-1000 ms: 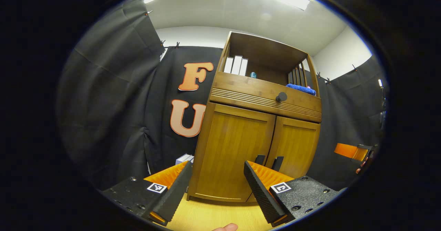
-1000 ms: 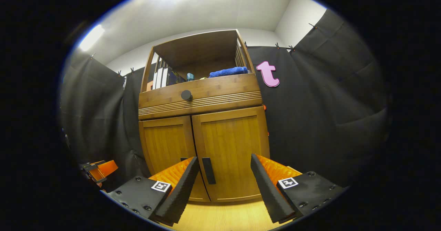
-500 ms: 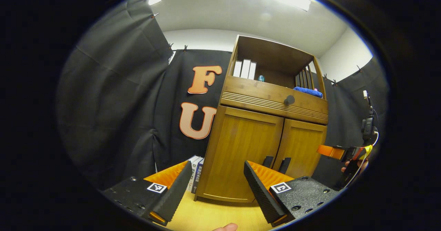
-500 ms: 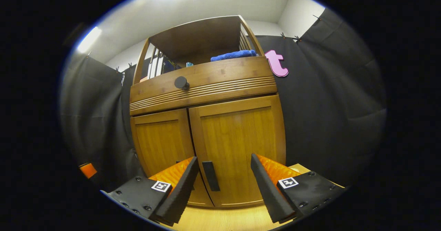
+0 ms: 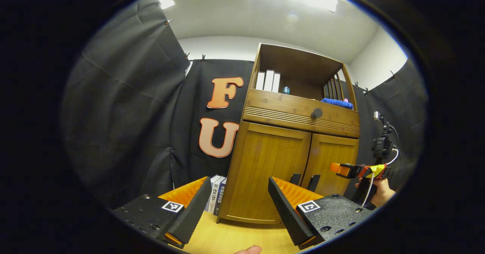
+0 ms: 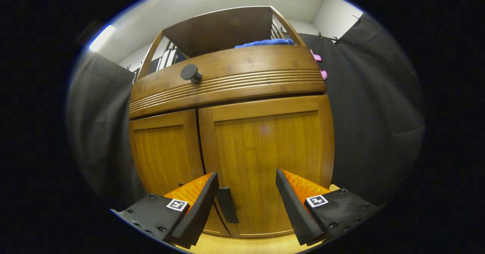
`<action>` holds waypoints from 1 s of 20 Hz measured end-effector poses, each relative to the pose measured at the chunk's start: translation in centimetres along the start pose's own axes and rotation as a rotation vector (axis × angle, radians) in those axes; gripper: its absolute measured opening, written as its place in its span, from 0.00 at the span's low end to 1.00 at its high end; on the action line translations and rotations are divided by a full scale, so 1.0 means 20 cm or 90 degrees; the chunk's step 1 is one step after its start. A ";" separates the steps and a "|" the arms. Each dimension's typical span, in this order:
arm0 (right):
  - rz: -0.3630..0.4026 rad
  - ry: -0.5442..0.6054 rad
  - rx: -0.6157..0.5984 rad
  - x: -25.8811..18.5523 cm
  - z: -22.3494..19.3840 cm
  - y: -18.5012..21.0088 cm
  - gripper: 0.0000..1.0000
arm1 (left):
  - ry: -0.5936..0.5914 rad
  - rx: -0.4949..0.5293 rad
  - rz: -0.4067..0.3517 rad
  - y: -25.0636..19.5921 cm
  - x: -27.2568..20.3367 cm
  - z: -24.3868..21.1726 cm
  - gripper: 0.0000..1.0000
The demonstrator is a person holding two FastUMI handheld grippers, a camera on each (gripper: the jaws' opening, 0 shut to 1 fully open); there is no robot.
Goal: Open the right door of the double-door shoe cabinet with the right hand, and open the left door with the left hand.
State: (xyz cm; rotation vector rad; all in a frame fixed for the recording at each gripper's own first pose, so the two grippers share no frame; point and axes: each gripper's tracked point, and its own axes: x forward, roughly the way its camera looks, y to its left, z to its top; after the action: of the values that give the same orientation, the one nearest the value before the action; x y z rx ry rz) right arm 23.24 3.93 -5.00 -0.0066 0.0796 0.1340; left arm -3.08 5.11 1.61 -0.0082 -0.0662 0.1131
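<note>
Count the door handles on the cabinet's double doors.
2. The left door handle and right door handle sit side by side at the doors' meeting edges, low down. The right gripper points at the right one.

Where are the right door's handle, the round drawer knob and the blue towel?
right door's handle (image 6: 227, 204), right gripper view, middle of the dark bar.
round drawer knob (image 6: 189, 72), right gripper view, its round face.
blue towel (image 5: 337, 102), left gripper view, folded front edge.

The left gripper (image 5: 235, 204) has two wedge-shaped fingers with ribbed inner faces, set on dark pebbled blocks with screws and a small square black-and-white marker on each. The right gripper (image 6: 246, 204) looks alike. Seen from the left gripper view, a white cable runs past the hand (image 5: 380, 195) holding it.
</note>
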 end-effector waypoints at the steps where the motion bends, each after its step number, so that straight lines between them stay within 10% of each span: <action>1: -0.003 0.005 0.000 0.03 -0.02 -0.01 0.89 | -0.001 0.001 0.000 0.00 0.00 0.00 0.91; 6: -0.012 0.039 0.008 0.20 -0.16 -0.04 1.00 | -0.004 0.005 0.001 0.01 0.00 0.00 0.91; 7: 0.016 0.040 0.016 0.21 -0.15 -0.01 0.89 | -0.004 0.007 0.002 0.01 0.00 0.00 0.91; 13: -0.001 0.033 -0.002 0.33 -0.14 -0.05 1.00 | -0.001 0.014 0.004 0.02 0.02 0.00 0.94; 20: -0.004 0.019 0.054 0.33 -0.17 -0.08 0.88 | -0.003 0.017 -0.005 -0.02 0.04 0.00 0.94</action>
State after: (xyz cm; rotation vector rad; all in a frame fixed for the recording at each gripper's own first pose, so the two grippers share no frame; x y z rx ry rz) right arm 29.79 3.12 -8.86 0.0760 0.1157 0.1247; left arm -2.27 4.74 1.63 0.0190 -0.0687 0.1057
